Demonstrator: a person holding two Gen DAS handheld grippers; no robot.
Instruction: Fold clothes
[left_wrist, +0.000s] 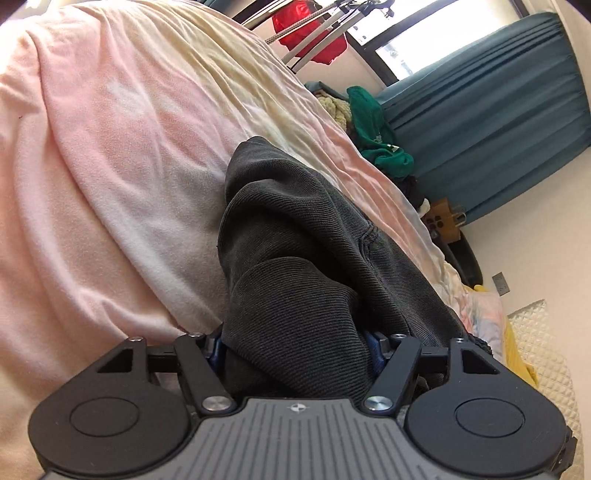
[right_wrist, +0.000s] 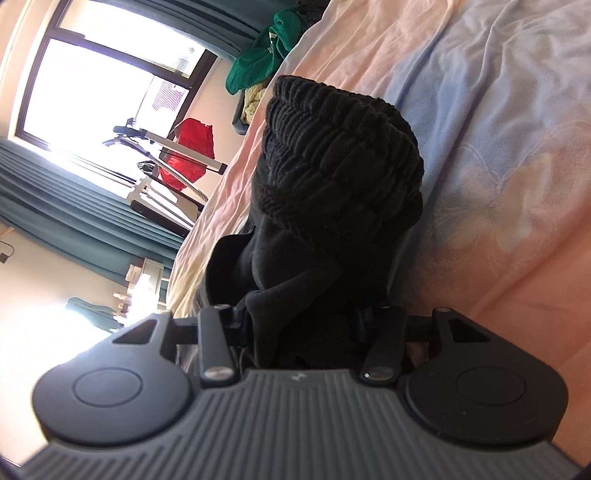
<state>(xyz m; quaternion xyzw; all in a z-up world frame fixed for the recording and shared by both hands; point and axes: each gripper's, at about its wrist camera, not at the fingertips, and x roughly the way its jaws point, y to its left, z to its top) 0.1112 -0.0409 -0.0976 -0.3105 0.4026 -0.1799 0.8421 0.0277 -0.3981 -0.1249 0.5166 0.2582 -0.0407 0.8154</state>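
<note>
Item: dark garment (left_wrist: 295, 258), lying on the pink bed cover (left_wrist: 110, 166). My left gripper (left_wrist: 295, 347) and right gripper (right_wrist: 301, 325) each clamped a bunch; its length ran straight ahead of both.

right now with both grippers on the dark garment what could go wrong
1. The dark garment is bunched thick between the left gripper, so several layers may lift together.
2. The right gripper holds near the ribbed hem; the bulky roll could slip out.
3. Dragging may rumple the pink bedsheet.
</note>
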